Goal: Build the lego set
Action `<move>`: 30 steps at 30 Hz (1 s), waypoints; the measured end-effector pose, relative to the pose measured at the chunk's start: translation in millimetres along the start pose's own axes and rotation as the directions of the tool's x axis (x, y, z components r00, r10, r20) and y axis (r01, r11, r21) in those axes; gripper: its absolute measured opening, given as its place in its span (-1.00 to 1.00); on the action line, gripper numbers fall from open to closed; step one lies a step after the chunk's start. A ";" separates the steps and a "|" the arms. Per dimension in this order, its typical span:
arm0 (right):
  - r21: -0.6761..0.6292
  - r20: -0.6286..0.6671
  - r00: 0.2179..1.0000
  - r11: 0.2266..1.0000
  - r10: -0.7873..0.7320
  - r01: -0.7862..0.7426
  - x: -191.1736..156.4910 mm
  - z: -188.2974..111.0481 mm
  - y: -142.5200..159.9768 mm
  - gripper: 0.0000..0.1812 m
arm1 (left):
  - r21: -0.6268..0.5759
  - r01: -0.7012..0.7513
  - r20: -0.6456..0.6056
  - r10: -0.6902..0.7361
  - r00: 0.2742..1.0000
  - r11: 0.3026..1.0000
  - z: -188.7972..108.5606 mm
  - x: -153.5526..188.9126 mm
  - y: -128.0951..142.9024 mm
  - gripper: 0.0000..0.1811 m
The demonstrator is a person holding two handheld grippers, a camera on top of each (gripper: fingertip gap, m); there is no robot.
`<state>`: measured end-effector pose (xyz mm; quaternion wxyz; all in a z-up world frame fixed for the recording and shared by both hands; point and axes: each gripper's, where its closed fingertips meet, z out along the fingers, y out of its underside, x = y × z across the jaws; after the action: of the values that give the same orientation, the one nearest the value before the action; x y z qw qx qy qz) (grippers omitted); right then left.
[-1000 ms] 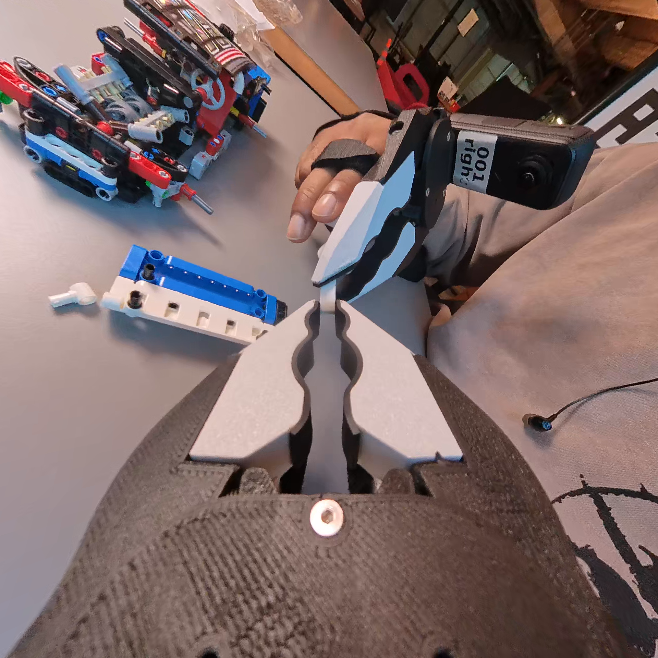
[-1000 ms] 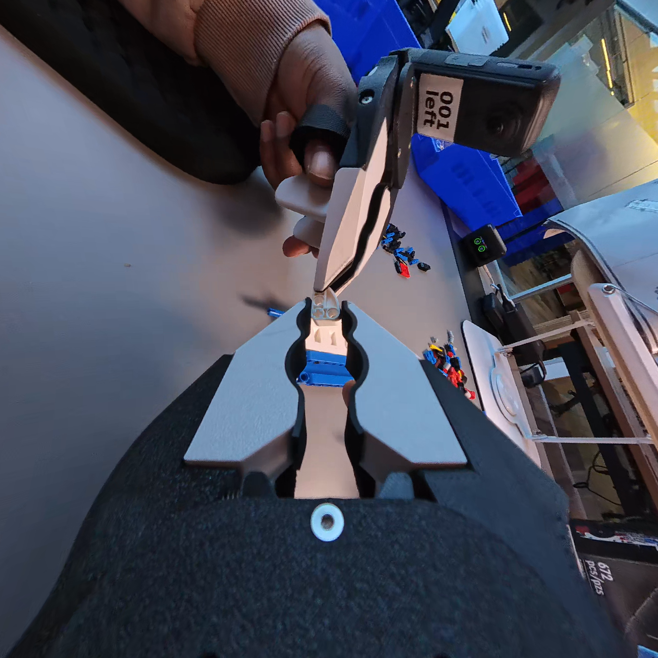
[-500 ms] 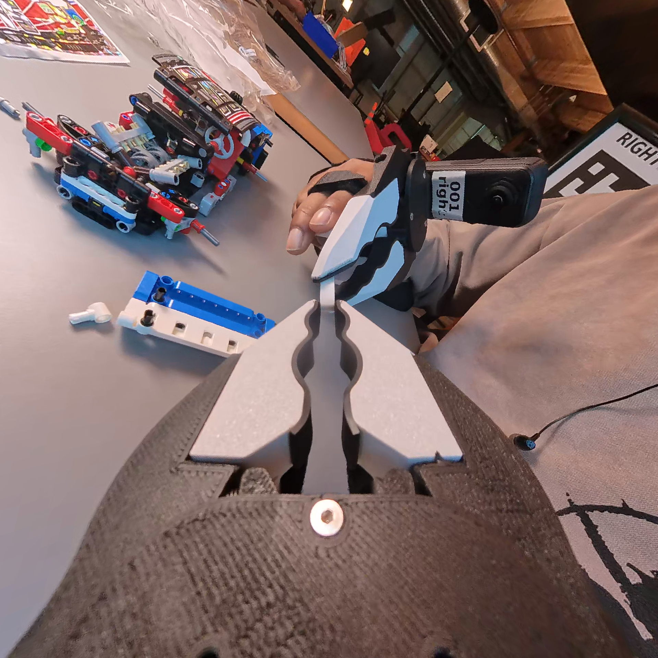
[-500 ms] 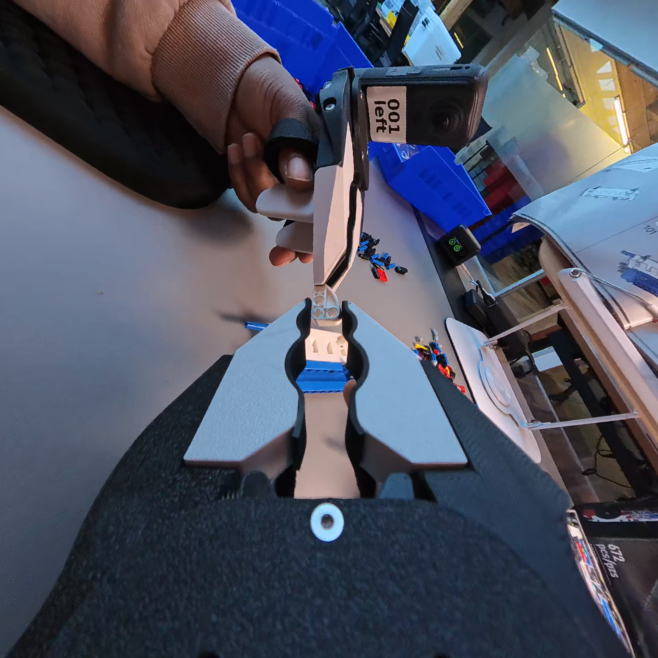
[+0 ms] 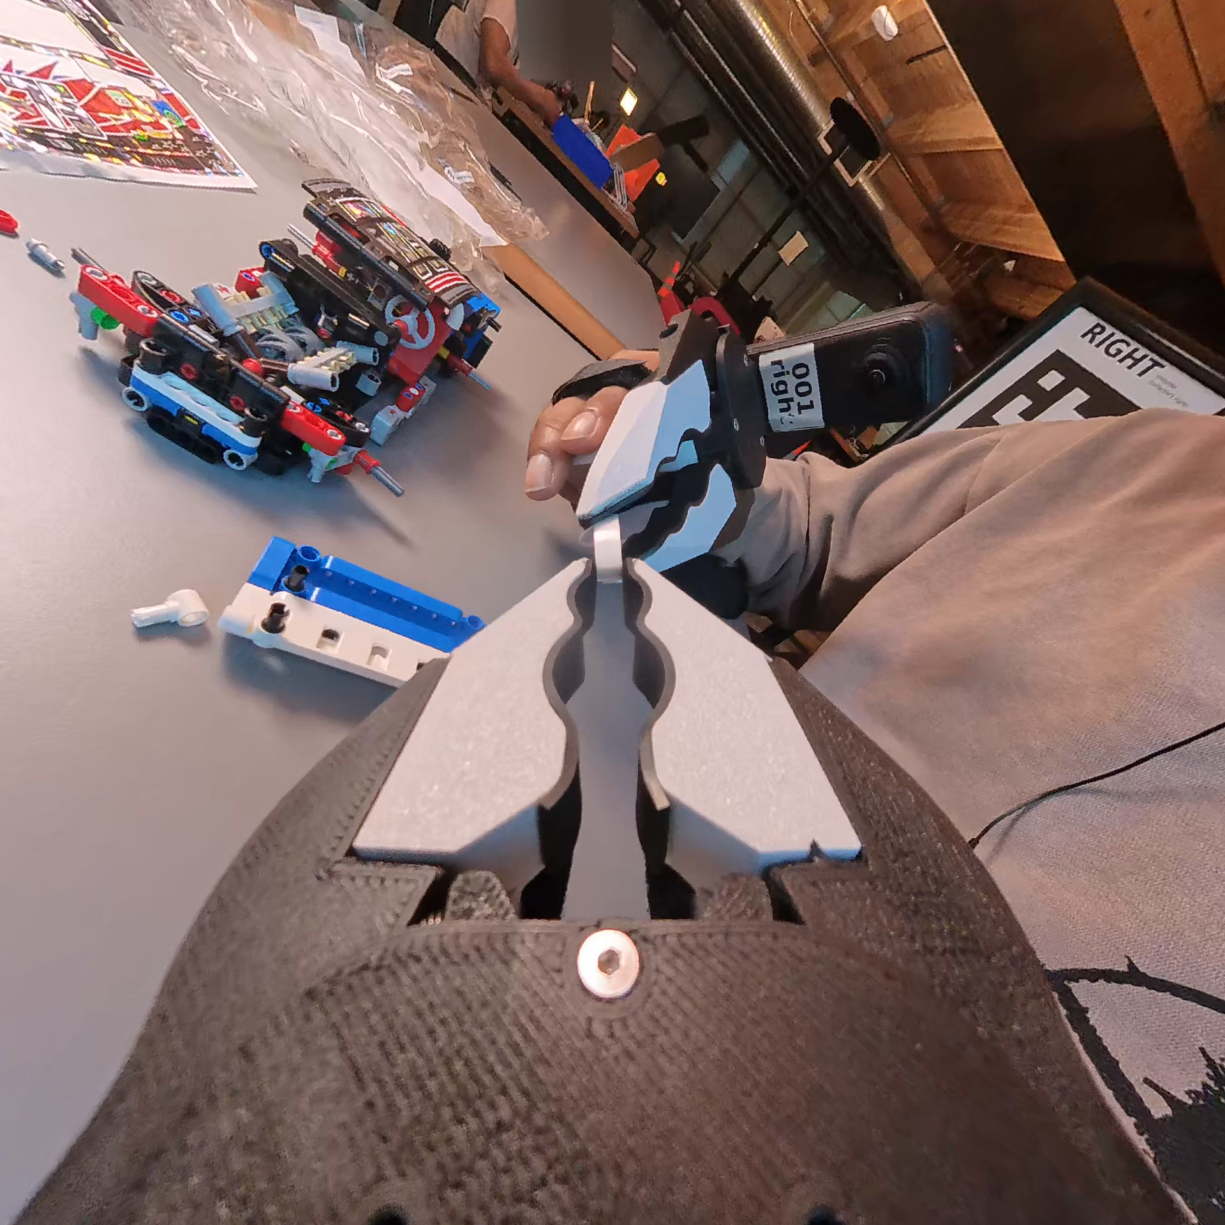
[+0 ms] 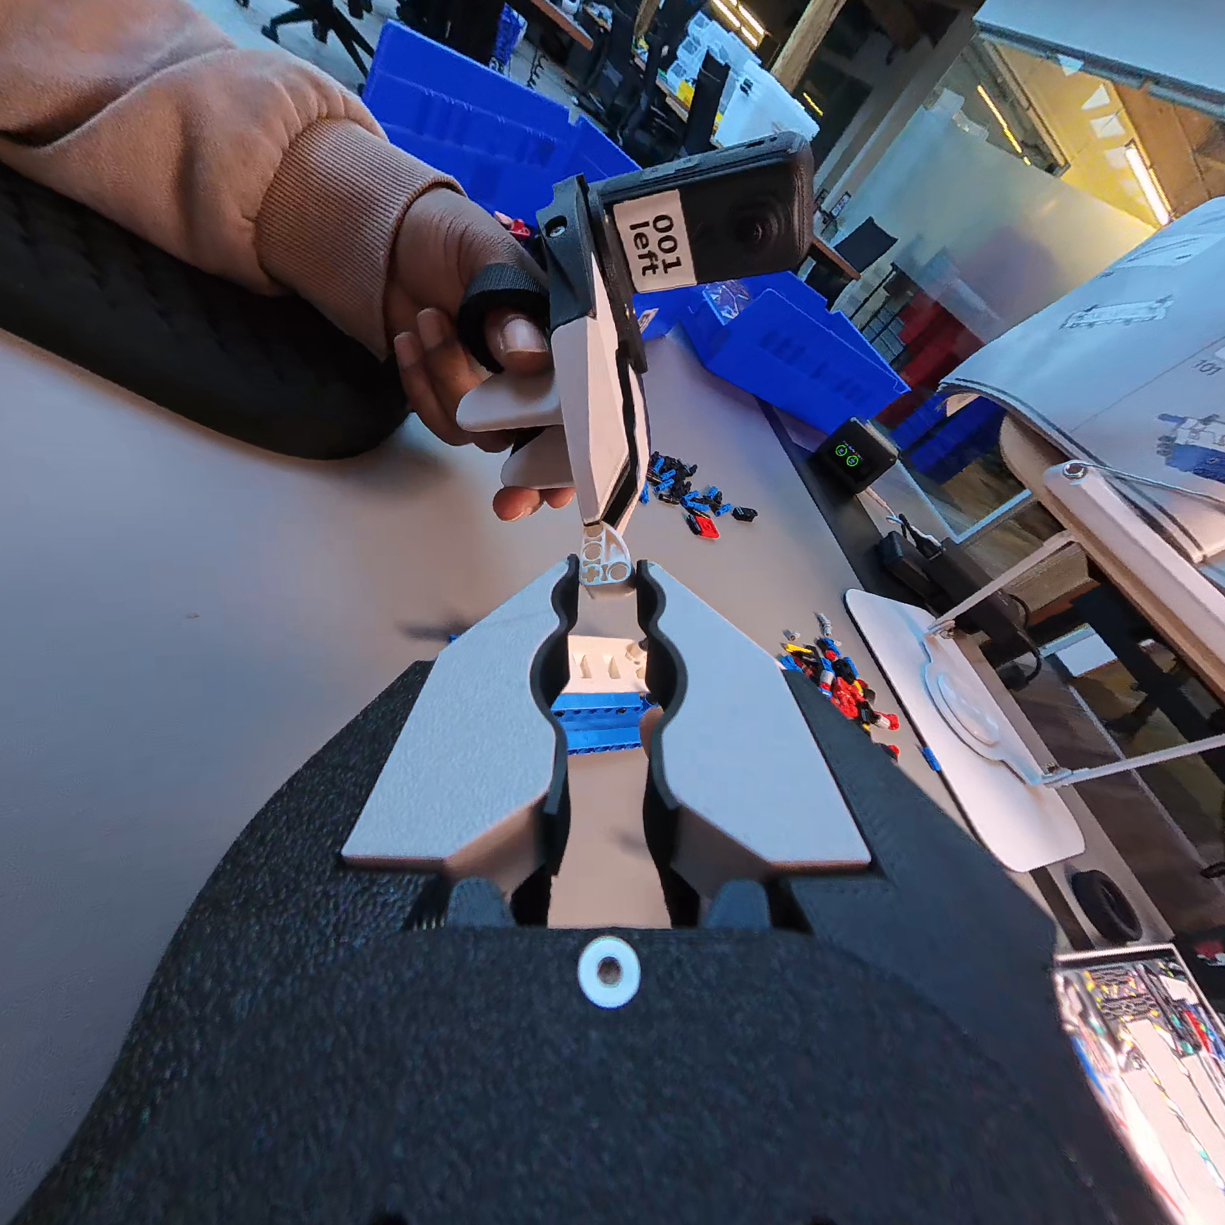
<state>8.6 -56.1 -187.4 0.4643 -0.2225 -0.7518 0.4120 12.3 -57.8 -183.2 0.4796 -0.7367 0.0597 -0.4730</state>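
Note:
A small thin white lego piece [image 5: 606, 553] with round holes [image 6: 603, 560] is held in the air between both grippers. My left gripper [image 5: 606, 573] is shut on its lower end; in the right wrist view it [image 6: 600, 520] pinches the piece's far tip from above. My right gripper [image 6: 604, 575] is shut across the piece's wider end; in the left wrist view it [image 5: 606, 520] comes in from the upper right. A blue and white beam assembly [image 5: 345, 610] lies on the grey table [image 5: 99, 729], and shows between my right fingers [image 6: 600, 719].
A partly built red, black and blue lego car [image 5: 298, 358] stands at the far left, a small white connector [image 5: 169, 608] beside the assembly. A printed sheet [image 5: 99, 126] and plastic bags [image 5: 371, 119] lie behind. Piles of small parts [image 6: 689, 490] [image 6: 835, 683] and a booklet stand [image 6: 961, 716] are at the right. The tips of both grippers are at nearly the same place.
Both grippers have stayed closed on the white piece. They have turned together: the left gripper now stands more upright in the right wrist view, and both views tilt up from the table.

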 end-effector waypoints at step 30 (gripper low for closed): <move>0.097 -0.089 0.990 0.990 0.114 -0.105 23.7 -10.5 -19.0 -0.93 | 0.192 0.127 -0.143 -0.101 0.985 0.973 1.8 13.5 -20.9 -0.95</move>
<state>7.6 -45.5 -157.1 0.4857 -0.2611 -0.6959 0.4601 13.5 -52.8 -158.7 0.5182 -0.6540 0.0010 -0.5512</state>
